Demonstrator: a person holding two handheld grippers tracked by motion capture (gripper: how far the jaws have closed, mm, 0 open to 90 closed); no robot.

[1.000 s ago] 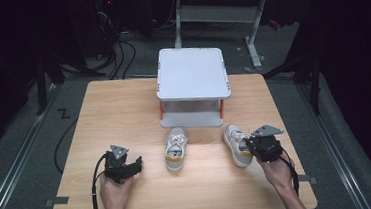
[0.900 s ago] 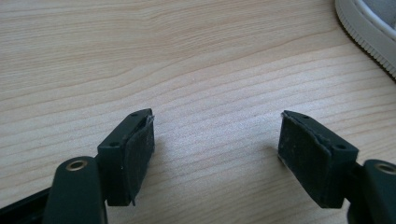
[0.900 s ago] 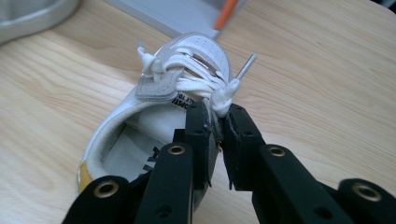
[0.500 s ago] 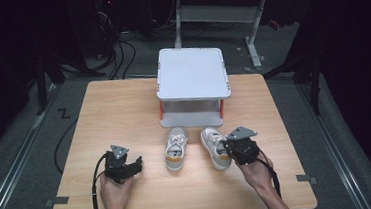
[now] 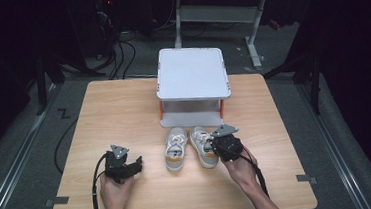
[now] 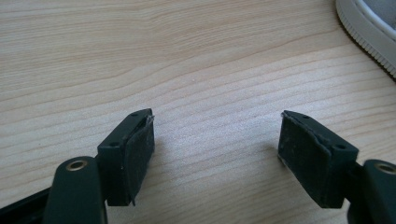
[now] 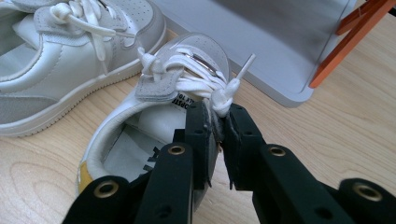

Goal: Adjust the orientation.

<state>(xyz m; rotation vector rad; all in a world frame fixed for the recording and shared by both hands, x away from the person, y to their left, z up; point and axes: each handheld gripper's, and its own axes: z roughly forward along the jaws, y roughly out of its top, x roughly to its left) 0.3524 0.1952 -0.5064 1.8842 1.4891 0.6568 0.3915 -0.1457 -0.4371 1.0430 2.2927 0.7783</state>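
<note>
Right gripper view: hand-held gripper (image 7: 218, 140) clamped on shoe (image 7: 140, 140) — side wall pinched.

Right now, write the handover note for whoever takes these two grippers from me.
Right gripper: shut on the side wall of the right shoe, near the laces. That shoe sits on the table close beside the left shoe, toes toward the white shelf.
Left gripper: open, empty, low over bare table left of the shoes.
Done: both shoes side by side in front of the shelf.
Left: let go of the right shoe; probably both shoes go onto the shelf next, but that is a guess.
</note>
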